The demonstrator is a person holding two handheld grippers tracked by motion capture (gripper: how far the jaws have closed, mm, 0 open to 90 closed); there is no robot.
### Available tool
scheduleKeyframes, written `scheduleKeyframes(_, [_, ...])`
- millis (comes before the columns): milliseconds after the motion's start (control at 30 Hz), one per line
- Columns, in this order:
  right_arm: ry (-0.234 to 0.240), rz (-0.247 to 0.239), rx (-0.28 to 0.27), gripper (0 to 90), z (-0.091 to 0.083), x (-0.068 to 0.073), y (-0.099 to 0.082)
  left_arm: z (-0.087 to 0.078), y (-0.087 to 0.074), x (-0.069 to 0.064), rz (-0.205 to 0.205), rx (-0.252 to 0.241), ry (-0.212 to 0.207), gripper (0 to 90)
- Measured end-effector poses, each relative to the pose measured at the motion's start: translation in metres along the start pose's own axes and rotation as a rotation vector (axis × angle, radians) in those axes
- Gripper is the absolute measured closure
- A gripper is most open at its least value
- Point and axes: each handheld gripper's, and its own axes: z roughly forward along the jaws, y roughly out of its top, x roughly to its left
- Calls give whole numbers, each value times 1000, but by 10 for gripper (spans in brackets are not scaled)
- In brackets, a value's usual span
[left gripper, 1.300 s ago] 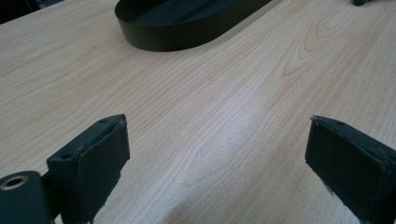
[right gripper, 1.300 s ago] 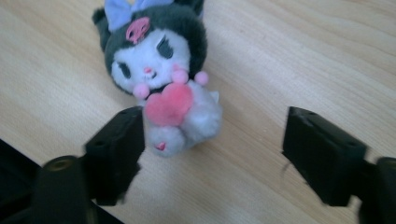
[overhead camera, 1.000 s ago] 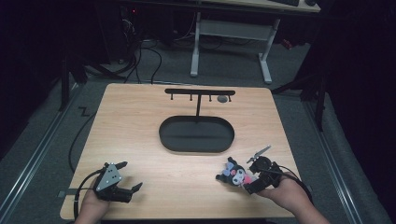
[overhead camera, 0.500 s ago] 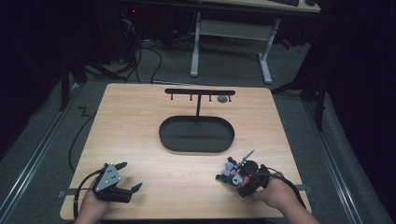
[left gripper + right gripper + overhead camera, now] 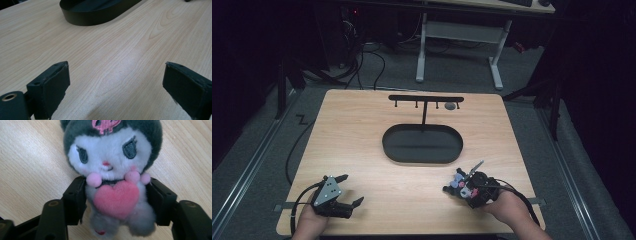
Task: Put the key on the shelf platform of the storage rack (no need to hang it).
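A small plush toy (image 5: 112, 167) with a white face, dark hood and pink heart lies on the wooden table (image 5: 362, 130) at the front right. My right gripper (image 5: 115, 195) has just been closing, and its jaws now press on both sides of the plush toy's body. In the high view the plush toy (image 5: 458, 183) sits at the tip of the right gripper (image 5: 464, 189). My left gripper (image 5: 348, 191) rests at the front left, its jaws wide apart over bare wood. The left gripper (image 5: 116, 85) holds nothing.
A black oval tray (image 5: 422, 144) lies in the middle of the table, also seen far ahead as the tray (image 5: 95, 12). Behind it stands a black T-shaped hook rack (image 5: 426, 100) with a small grey object (image 5: 450, 106) by its right end.
The right gripper came down a little over the plush toy and its jaws closed on the toy's body. The left gripper stayed still.
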Motion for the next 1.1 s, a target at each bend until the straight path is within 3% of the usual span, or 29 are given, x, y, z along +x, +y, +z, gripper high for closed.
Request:
scheduleKeyframes(133, [-4,1,-13,431,0,1,-2,2,0,0,1,6,0,80])
scheduleKeyframes(233, [2,42,-44,459,0,-1,-7,2,0,-2,9,11,-5,81])
scheduleKeyframes(533, [22,71,-39,475,-5,-2,-9,3,0,-1,7,11,-2,81])
scheduleKeyframes(733, [43,123,-69,476,-15,-8,-3,2,0,-1,8,9,0,81])
scheduleKeyframes(1100, [41,132,-109,476,-34,-15,11,3,2,-1,21,1,11,100])
